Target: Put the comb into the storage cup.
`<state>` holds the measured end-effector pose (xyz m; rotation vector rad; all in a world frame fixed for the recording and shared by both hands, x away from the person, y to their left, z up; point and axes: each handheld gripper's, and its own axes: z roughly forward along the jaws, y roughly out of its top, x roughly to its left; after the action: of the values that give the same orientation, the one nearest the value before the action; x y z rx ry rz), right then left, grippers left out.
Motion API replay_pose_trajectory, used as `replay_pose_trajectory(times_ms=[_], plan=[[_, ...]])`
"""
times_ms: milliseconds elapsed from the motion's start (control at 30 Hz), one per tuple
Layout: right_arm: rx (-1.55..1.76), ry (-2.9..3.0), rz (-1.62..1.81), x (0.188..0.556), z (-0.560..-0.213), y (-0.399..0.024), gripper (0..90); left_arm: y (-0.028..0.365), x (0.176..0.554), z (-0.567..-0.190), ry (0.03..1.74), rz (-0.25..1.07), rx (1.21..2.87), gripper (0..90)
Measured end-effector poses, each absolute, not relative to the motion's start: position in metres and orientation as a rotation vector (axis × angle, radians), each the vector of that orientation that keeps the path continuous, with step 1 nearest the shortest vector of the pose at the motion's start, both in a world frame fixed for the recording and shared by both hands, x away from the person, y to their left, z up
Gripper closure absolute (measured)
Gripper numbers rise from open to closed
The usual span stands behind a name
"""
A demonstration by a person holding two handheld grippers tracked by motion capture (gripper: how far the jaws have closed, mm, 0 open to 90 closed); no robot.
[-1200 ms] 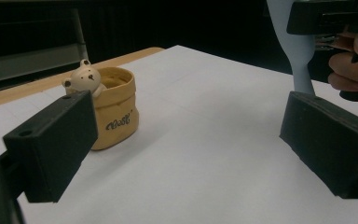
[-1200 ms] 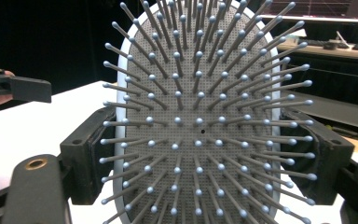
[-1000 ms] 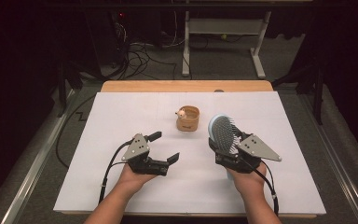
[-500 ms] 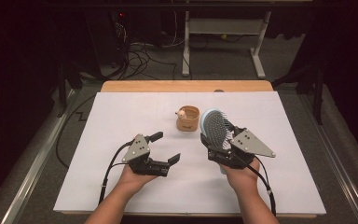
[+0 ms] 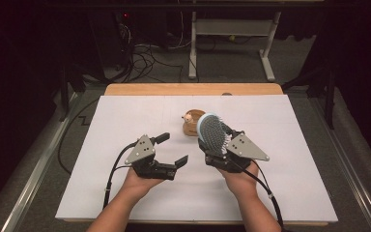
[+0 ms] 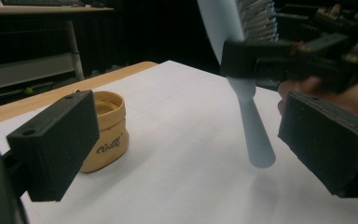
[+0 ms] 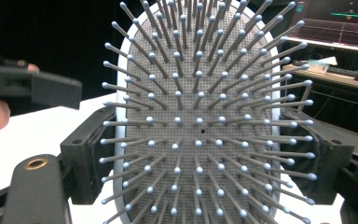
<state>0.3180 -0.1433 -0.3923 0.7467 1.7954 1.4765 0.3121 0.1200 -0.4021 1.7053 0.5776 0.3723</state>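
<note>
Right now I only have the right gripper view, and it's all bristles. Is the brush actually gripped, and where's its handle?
Observer: Yes. The right gripper clamps the hairbrush by its head. The handle points down, its end clear of the white tabletop.
Operator: And the other gripper?
Observer: The left gripper is open and empty, jaws turned toward the brush, apart from it.
Operator: Anything else on the table?
Observer: A small tan pot stands open just beyond the brush.
</note>
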Motion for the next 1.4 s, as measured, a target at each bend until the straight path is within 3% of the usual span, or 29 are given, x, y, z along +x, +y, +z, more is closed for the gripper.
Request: replay_pose_trajectory(times_ms=[1400], plan=[[0.603, 1.866, 1.456, 0.309, -0.416, -0.102, 20.5, 0.096, 0.319, -0.379, 0.614, 0.344, 1.728, 8.4]])
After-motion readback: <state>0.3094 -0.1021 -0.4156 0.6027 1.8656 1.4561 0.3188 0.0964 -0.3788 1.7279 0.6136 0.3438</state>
